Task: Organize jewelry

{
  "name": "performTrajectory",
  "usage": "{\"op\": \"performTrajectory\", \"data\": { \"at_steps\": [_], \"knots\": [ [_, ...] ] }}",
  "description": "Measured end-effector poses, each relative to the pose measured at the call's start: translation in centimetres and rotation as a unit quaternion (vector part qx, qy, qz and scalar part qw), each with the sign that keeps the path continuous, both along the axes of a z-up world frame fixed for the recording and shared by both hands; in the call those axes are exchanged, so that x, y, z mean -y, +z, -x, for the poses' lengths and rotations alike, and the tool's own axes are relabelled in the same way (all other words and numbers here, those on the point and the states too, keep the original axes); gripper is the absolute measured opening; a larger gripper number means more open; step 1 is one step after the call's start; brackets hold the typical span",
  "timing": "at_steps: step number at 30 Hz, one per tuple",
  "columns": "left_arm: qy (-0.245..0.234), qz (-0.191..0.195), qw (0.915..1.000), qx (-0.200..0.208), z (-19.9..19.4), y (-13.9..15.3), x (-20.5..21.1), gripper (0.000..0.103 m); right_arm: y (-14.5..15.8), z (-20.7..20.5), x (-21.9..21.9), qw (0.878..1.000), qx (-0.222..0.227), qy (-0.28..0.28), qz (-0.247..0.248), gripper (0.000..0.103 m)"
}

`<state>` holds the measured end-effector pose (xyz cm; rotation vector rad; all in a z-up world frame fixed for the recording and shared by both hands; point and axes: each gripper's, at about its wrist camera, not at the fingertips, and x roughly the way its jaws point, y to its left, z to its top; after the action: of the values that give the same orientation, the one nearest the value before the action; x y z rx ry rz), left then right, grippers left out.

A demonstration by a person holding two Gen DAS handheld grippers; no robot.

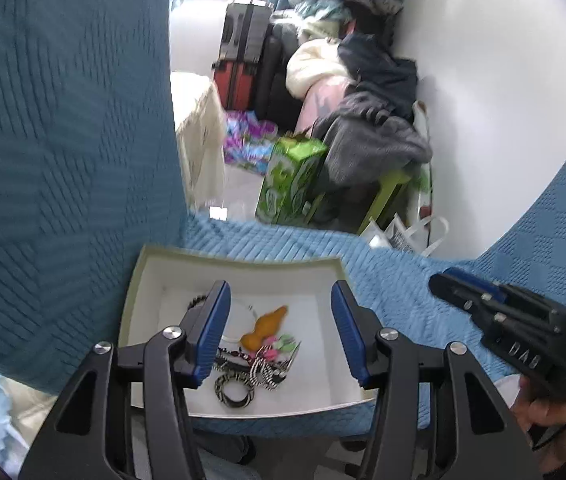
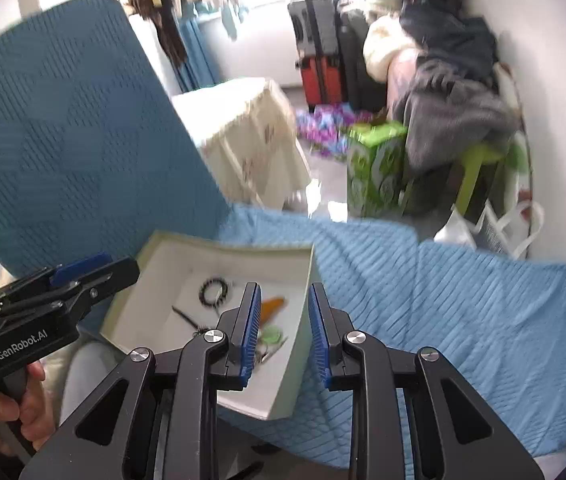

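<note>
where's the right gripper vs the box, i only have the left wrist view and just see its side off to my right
Observer: The right gripper is open, and its fingers straddle the right wall of the white box.

Operator: is it holding anything

Observer: No, nothing sits between its blue pads; only the box wall shows in the gap.

Operator: my left finger hides part of the tray, whats behind it

Observer: A dark beaded bracelet lies whole near the back of the box, apart from the orange piece.

Operator: and my own gripper from there

Observer: The left gripper is at the box's left edge, with the person's hand on its handle.
</note>
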<state>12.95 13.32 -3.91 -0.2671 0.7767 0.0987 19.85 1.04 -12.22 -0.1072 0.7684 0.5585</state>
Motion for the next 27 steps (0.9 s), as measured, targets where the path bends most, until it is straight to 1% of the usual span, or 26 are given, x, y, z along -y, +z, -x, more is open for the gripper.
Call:
{"op": "performTrajectory", "data": {
  "at_steps": [4,5,7,10,12,16,18,20,24,27],
  "knots": [
    [-0.002,-0.013,0.9995,0.029,0.9,3.6,0.7,0.053,4.7,1.2,1.4,0.999,0.044,-0.001,-0.018,0.023],
    [-0.002,-0.017,0.9990,0.040,1.4,4.9,1.0,0.053,5.9,1.7,1.8,0.998,0.057,-0.001,-0.023,0.023],
    [-0.005,-0.021,0.9983,0.055,1.6,6.2,1.6,0.053,7.9,2.8,2.5,0.996,0.080,-0.001,-0.031,0.023],
    [-0.007,-0.028,0.9965,0.079,2.8,8.5,2.4,0.053,9.8,4.2,3.5,0.994,0.100,-0.001,-0.041,0.023],
    [-0.007,-0.028,0.9956,0.089,3.5,9.3,2.7,0.053,10.9,5.2,4.1,0.992,0.114,-0.002,-0.047,0.023],
    [-0.004,-0.042,0.9934,0.106,4.9,10.7,3.5,0.053,12.1,7.2,5.2,0.989,0.131,-0.006,-0.063,0.023],
    [0.001,-0.048,0.9935,0.104,5.5,10.9,3.9,0.053,12.5,8.4,5.8,0.988,0.141,-0.009,-0.067,0.023],
    [0.005,-0.051,0.9935,0.102,6.1,11.1,4.3,0.053,12.6,9.0,6.2,0.987,0.142,-0.011,-0.073,0.023],
    [0.008,-0.060,0.9925,0.106,7.5,11.1,5.0,0.053,12.2,10.5,6.7,0.987,0.143,-0.014,-0.077,0.023],
    [0.005,-0.053,0.9934,0.102,8.0,10.6,5.3,0.053,11.4,11.7,7.4,0.986,0.142,-0.025,-0.080,0.023]
  ]
}}
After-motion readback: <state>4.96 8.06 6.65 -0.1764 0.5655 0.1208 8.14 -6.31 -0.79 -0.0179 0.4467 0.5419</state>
